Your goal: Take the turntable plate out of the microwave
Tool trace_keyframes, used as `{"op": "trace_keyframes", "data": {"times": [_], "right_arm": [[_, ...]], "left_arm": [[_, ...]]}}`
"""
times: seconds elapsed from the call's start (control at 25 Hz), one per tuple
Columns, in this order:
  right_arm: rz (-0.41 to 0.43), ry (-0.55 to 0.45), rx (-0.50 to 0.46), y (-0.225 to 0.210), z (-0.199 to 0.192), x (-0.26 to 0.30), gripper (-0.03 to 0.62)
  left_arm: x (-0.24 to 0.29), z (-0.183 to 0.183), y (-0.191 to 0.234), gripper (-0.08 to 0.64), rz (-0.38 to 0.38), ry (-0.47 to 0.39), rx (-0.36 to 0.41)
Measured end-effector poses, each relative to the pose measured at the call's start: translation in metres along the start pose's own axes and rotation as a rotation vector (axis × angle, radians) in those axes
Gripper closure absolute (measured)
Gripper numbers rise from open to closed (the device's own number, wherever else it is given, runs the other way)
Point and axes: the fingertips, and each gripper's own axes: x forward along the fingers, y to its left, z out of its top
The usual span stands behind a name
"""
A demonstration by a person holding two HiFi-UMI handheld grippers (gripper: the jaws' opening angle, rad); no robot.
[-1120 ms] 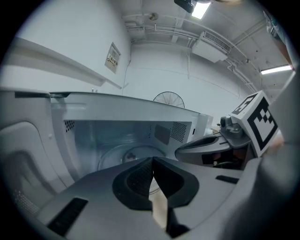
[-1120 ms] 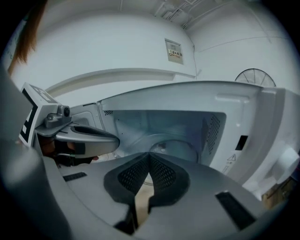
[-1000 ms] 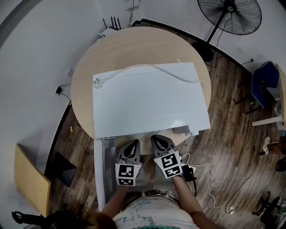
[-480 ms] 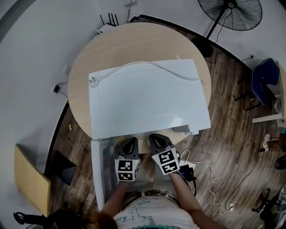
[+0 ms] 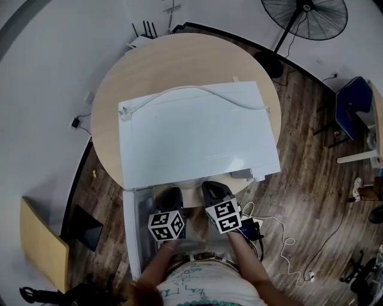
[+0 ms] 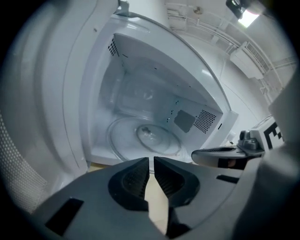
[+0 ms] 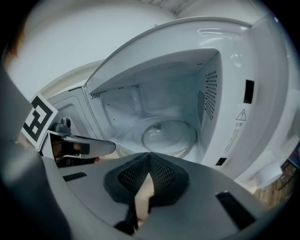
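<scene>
A white microwave stands on the round wooden table, its door swung open to the left. Inside, the clear glass turntable plate lies flat on the cavity floor. My left gripper is shut with nothing in it, just in front of the cavity opening. My right gripper is beside it, also shut and holding nothing. Neither touches the plate. In the head view the microwave's top hides the plate.
A white cord lies across the microwave's top. The round table extends behind it. A standing fan is at the far right, a blue chair at the right edge, and cables trail on the wooden floor.
Both grippers have sunk lower in front of the open microwave. The left gripper has rolled, its marker cube now tilted. Both stay shut.
</scene>
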Motion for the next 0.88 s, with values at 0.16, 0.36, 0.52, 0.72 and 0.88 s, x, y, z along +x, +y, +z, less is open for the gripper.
{"op": "trace_keyframes", "data": {"times": [0.16, 0.36, 0.52, 0.72, 0.88], "right_arm": [[-0.013, 0.007, 0.03, -0.008, -0.004, -0.003, 0.601], [-0.022, 0.014, 0.066, -0.017, -0.007, -0.009, 0.601], [-0.038, 0.026, 0.078, -0.024, -0.008, -0.014, 0.601], [-0.054, 0.035, 0.093, -0.034, -0.015, -0.019, 0.601], [-0.057, 0.035, 0.116, -0.037, -0.017, -0.023, 0.601]], "left_arm": [[0.004, -0.007, 0.009, 0.414, 0.024, 0.023, -0.075], [0.014, -0.009, 0.015, 0.319, 0.022, -0.005, -0.337], [0.024, -0.009, 0.018, 0.299, 0.035, -0.008, -0.376], [0.038, -0.01, 0.021, 0.295, 0.031, -0.012, -0.522], [0.046, -0.008, 0.022, 0.296, 0.032, -0.017, -0.621]]}}
